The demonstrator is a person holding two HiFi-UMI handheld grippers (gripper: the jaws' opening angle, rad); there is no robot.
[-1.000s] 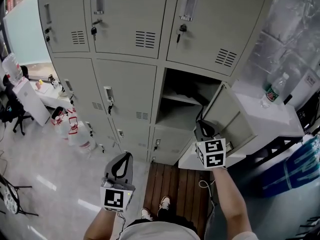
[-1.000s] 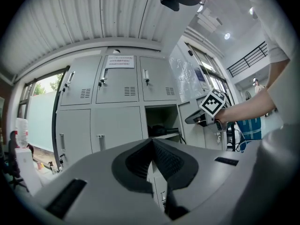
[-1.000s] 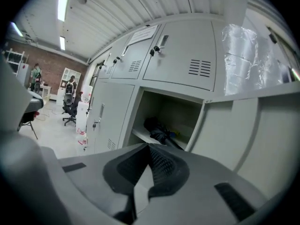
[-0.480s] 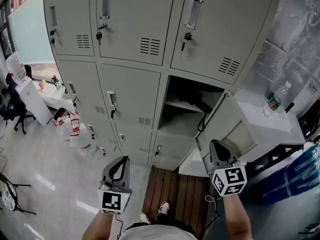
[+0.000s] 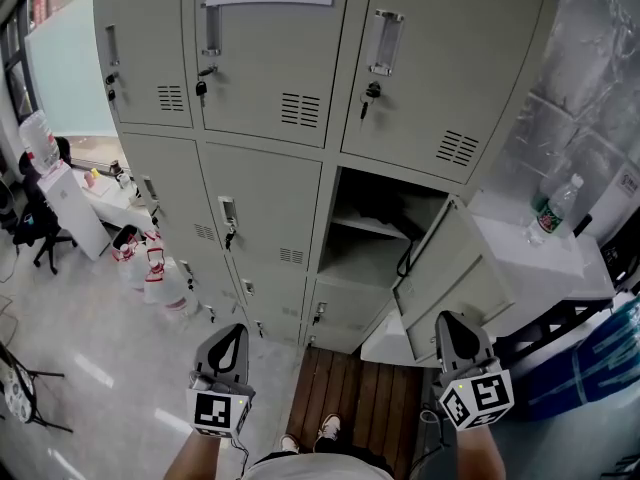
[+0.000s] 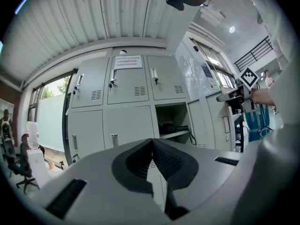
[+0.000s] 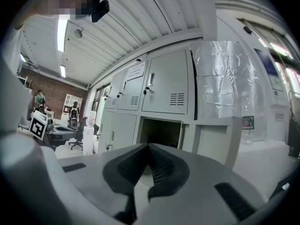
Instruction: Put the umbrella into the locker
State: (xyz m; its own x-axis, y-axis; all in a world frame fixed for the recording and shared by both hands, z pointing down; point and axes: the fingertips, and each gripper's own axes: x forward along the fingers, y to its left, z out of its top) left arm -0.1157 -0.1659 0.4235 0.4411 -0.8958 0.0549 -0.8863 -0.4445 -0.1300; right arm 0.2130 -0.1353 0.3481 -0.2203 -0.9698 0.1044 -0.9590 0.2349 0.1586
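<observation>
Head view, looking steeply down: a tall bank of pale grey metal lockers (image 5: pixel 260 168) fills the upper and middle frame, most doors closed, with keys hanging in several locks. One compartment, right of centre, stands open (image 5: pixel 365 253); its grey door (image 5: pixel 450 278) swings out toward the lower right.

A white table (image 5: pixel 560 268) sits at the right edge, beside the open door. A brown slatted wooden platform (image 5: pixel 350 398) lies on the floor at bottom centre, in front of the lockers.

Two hand-held grippers rise from the bottom edge, each with a black-and-white marker cube. The left gripper (image 5: pixel 237 333) is at lower left of centre, over the shiny grey floor. The right gripper (image 5: pixel 452 326) is at lower right, just below the open door's bottom edge. Both point toward the lockers, and each gripper's own view shows its ridged jaws pressed together with nothing between them.

The black folded umbrella (image 6: pixel 173 127) lies on the shelf inside the open compartment, with a thin dark strap dangling over the shelf's front edge.

A clear plastic bottle with a green label (image 5: pixel 550 208) stands upright on the white table.
</observation>
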